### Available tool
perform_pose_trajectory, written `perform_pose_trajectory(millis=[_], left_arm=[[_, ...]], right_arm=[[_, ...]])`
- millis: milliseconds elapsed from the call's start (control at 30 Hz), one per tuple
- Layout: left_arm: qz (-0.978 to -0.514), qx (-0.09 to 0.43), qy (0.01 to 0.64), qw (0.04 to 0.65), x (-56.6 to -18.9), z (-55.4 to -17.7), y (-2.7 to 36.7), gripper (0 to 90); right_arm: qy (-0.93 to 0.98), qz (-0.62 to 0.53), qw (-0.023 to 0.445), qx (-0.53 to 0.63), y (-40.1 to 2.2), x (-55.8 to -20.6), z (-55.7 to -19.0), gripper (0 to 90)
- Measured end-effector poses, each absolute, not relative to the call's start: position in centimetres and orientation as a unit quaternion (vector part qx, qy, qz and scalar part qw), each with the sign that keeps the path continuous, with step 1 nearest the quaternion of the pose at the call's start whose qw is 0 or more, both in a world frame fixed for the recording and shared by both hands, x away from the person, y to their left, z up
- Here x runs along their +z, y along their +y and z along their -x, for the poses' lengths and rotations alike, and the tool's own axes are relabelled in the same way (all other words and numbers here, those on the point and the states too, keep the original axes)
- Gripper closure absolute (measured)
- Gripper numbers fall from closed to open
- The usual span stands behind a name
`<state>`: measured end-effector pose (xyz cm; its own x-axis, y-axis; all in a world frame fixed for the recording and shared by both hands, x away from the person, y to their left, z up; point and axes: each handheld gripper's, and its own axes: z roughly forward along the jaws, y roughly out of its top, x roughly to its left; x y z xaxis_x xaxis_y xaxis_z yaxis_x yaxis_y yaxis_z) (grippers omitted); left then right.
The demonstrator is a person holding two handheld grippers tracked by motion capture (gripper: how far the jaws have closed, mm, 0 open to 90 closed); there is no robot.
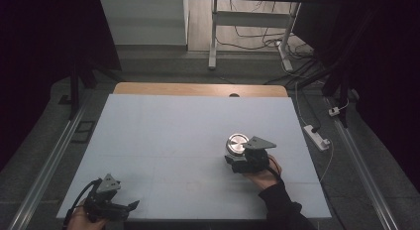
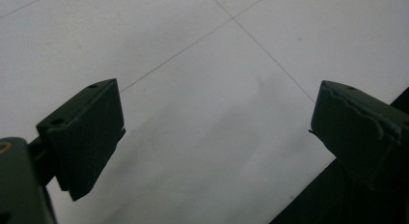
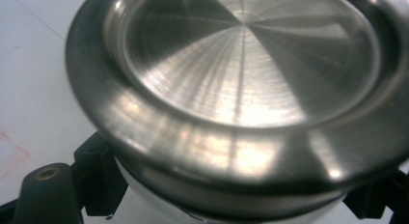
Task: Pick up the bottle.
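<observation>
A round container with a brushed steel lid and a white body is right of the middle of the pale board. My right gripper comes at it from the near side, one jaw on each side of the white body just under the lid, shut on it. In the right gripper view its black fingers press against the body. I cannot tell whether the container rests on the board. My left gripper is at the near left corner, open, with only bare board between its fingers.
The board covers a wooden table whose far edge shows, with a small hole in it. The board's near edge runs close under the left gripper. A white power strip and cables lie on the floor to the right. Metal desk legs stand behind.
</observation>
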<state>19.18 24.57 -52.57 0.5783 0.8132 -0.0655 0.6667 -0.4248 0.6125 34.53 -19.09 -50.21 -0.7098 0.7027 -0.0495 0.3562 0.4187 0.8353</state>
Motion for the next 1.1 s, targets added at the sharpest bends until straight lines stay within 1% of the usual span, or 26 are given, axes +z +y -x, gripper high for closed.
perform_pose_trajectory(millis=[167, 567, 1100], left_arm=[[-0.834, 0.119, 0.446, 0.303, -52.6, -19.2, 24.6, 5.3], [-0.831, 0.114, 0.451, 0.305, -52.6, -19.4, 24.7, 5.3], [-0.831, 0.115, 0.451, 0.303, -52.6, -19.3, 24.7, 5.6]], right_arm=[[0.821, -0.315, 0.18, 0.44, -19.0, -49.3, -34.5, 15.3], [0.832, -0.272, 0.165, 0.455, -16.9, -47.0, -34.2, 15.4], [0.852, -0.215, 0.139, 0.457, -13.2, -45.9, -33.9, 15.4]])
